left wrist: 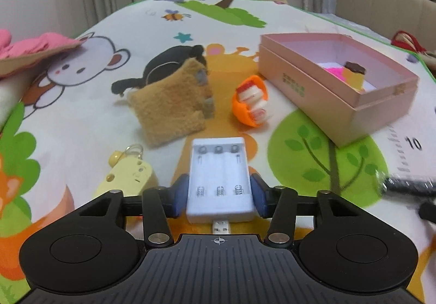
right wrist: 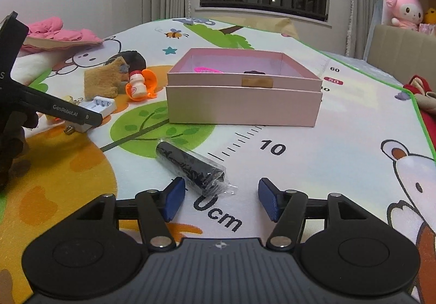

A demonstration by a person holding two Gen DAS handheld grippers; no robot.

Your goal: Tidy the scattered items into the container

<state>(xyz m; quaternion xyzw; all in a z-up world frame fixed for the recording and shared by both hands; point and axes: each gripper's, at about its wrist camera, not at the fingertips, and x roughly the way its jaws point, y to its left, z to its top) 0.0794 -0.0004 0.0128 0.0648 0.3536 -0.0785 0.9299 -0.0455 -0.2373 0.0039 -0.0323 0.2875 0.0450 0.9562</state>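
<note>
My left gripper (left wrist: 219, 196) is shut on a white battery charger (left wrist: 219, 176), held just above the play mat; it also shows in the right wrist view (right wrist: 99, 109). The open pink box (left wrist: 338, 86) stands to the right and holds a pudding toy (left wrist: 354, 73) and a pink item. My right gripper (right wrist: 220, 201) is open, its blue pads on either side of the near end of a black wrapped tube (right wrist: 190, 167) lying on the mat. The pink box (right wrist: 242, 102) is beyond it.
A brown plush pouch (left wrist: 171, 102) over a black item, an orange capsule holding a small bottle toy (left wrist: 252, 99) and a yellow cheese keychain (left wrist: 128, 176) lie on the mat. Pink clothing (left wrist: 35, 48) is at far left. Plush toys sit at far right.
</note>
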